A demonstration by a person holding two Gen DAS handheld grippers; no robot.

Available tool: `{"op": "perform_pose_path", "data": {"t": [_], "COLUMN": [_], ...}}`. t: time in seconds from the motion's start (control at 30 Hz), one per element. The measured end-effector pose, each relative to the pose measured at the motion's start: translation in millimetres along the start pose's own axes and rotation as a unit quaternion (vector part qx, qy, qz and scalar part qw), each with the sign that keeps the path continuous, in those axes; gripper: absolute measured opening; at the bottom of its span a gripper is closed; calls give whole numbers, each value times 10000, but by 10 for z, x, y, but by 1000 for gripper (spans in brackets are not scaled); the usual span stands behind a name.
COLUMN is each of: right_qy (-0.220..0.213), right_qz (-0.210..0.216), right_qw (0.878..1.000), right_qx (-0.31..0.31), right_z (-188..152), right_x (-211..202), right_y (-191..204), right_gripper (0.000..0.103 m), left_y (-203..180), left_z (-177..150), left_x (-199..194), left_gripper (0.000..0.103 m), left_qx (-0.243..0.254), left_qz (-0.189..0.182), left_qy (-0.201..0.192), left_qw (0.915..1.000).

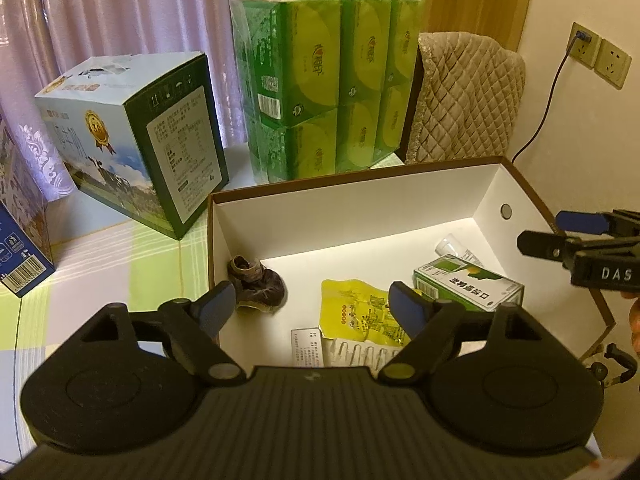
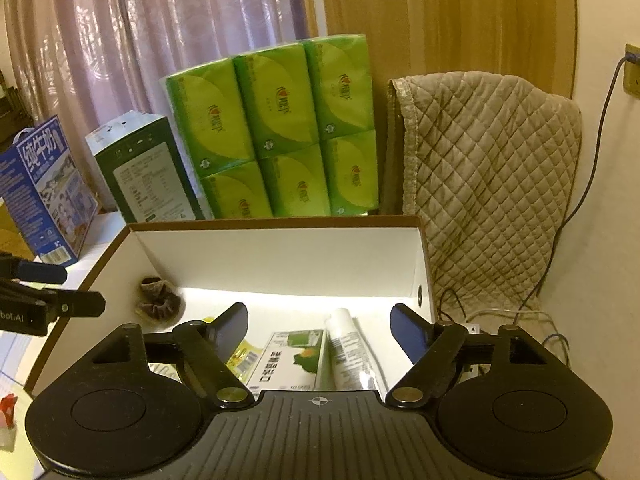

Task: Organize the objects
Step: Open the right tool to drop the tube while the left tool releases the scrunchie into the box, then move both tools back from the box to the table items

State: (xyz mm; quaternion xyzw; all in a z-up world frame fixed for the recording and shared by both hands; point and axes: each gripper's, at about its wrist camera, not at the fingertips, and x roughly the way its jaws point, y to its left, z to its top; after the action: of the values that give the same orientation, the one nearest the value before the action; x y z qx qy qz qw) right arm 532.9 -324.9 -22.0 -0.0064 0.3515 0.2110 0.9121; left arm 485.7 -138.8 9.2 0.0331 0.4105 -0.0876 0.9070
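An open brown cardboard box with white inner walls (image 1: 340, 216) (image 2: 280, 256) stands on the table. Inside lie a small dark sock (image 1: 258, 286) (image 2: 158, 302), a yellow sachet (image 1: 358, 312), a green and white medicine carton (image 1: 468, 288) (image 2: 290, 360), a white tube (image 1: 456, 249) (image 2: 348, 344), a blister strip (image 1: 360, 350) and a paper leaflet (image 1: 305, 344). My left gripper (image 1: 312, 308) hovers open over the box's near edge, holding nothing. My right gripper (image 2: 320, 328) is open above the carton and tube, also empty; its tip shows at the right of the left wrist view (image 1: 560, 232).
Behind the box stand a green multipack of tissues (image 1: 328, 88) (image 2: 276, 132), a blue-green milk carton box (image 1: 136, 144) (image 2: 148, 172) and a blue milk box (image 2: 44, 192). A quilted beige cover (image 2: 488, 184) drapes a chair at right, with a cable and wall sockets (image 1: 600, 56).
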Motion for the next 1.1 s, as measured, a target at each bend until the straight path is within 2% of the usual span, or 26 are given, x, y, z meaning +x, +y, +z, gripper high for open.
{"op": "perform_pose_path", "data": {"t": [0.33, 0.9, 1.1], "right_qy": [8, -84, -67], "right_qz": [47, 412, 591], "right_qw": [10000, 9991, 9982], "right_qx": [28, -49, -48], "right_z": [-99, -349, -500], "right_x": [-244, -790, -993], "right_y": [116, 659, 886], "right_gripper": [76, 77, 78], "left_y": [-71, 15, 106], "left_z": [-128, -623, -895], "left_x": [-295, -1132, -1442], "left_gripper": [84, 84, 90], "left_qx": [-67, -460, -557], "left_qz": [-99, -132, -67], "left_qy": [-46, -316, -384], "left_qw": [9999, 9984, 9977]}}
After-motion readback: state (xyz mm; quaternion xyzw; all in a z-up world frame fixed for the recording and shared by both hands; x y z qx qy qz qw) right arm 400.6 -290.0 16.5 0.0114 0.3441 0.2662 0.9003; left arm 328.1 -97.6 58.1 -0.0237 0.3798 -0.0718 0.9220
